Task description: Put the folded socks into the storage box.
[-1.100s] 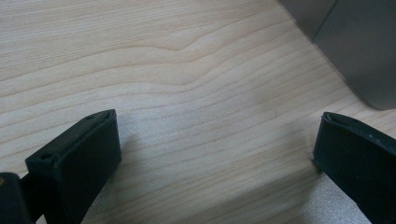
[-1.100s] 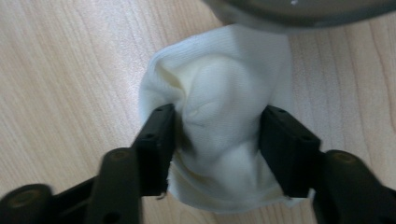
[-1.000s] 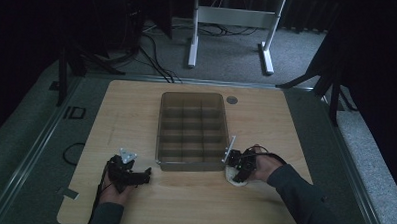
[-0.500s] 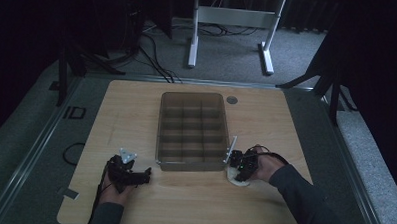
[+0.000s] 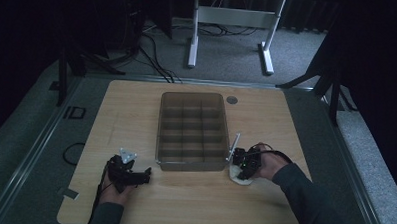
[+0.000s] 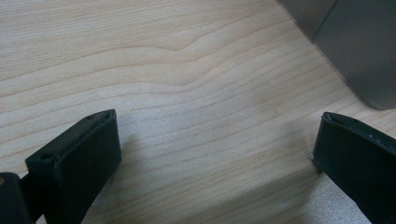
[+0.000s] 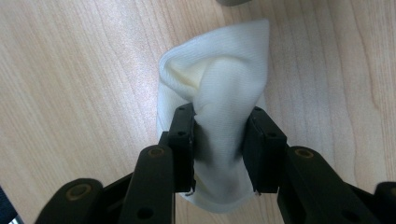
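Observation:
A white sock-like cloth point(image 7: 219, 74) lies crumpled on the wooden table point(image 7: 70, 70). My right gripper point(image 7: 219, 135) pinches a raised fold of it; its jaws have just been closing and both pads press into the fabric. In the high view that gripper point(image 5: 241, 164) sits over the cloth point(image 5: 240, 179) by the bin's front right corner. My left gripper point(image 6: 212, 149) stands open over bare wood with nothing between its fingers. In the high view the left gripper point(image 5: 145, 176) rests low at the front left, pointing toward the bin.
A translucent grey divided bin point(image 5: 189, 164) stands mid-table; its corner point(image 6: 355, 42) shows just beyond the left jaws. A thin pale rod point(image 5: 234, 146) slants up beside the bin's front right corner. A small round grey disc point(image 5: 231, 99) lies at the back.

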Tool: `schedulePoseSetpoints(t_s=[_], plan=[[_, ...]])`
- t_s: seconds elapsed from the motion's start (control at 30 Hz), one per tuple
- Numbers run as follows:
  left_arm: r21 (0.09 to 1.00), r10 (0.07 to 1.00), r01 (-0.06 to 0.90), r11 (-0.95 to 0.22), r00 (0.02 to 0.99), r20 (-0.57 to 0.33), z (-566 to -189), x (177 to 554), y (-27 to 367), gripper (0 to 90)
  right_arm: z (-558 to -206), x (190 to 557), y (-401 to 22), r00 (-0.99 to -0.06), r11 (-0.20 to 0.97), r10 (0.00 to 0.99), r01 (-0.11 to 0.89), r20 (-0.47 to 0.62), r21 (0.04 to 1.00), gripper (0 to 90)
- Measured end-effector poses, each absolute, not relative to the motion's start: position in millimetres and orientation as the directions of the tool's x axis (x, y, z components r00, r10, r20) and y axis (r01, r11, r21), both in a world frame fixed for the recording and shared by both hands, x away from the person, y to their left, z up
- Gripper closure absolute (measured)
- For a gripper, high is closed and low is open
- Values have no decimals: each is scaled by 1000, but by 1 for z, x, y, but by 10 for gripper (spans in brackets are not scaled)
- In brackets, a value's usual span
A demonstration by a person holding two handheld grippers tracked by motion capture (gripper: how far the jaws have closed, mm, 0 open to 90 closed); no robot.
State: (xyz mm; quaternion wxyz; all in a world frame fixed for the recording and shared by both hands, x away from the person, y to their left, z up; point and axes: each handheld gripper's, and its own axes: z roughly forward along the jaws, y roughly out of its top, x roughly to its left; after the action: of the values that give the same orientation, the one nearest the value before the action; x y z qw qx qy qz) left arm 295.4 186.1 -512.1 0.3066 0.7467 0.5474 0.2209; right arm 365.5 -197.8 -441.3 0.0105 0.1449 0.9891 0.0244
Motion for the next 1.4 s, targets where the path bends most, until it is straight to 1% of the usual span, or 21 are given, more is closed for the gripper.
schedulePoseSetpoints(t_s=[0.8, 1.4], plan=[[699, 953, 682, -213, 303, -5, -512, 295, 186, 10, -422, 368, -204, -957, 956, 289, 287, -16, 59, 665], [699, 953, 682, -213, 303, -5, -512, 295, 186, 10, -415, 369, -205, -958, 957, 285, 284, -10, 59, 664]])
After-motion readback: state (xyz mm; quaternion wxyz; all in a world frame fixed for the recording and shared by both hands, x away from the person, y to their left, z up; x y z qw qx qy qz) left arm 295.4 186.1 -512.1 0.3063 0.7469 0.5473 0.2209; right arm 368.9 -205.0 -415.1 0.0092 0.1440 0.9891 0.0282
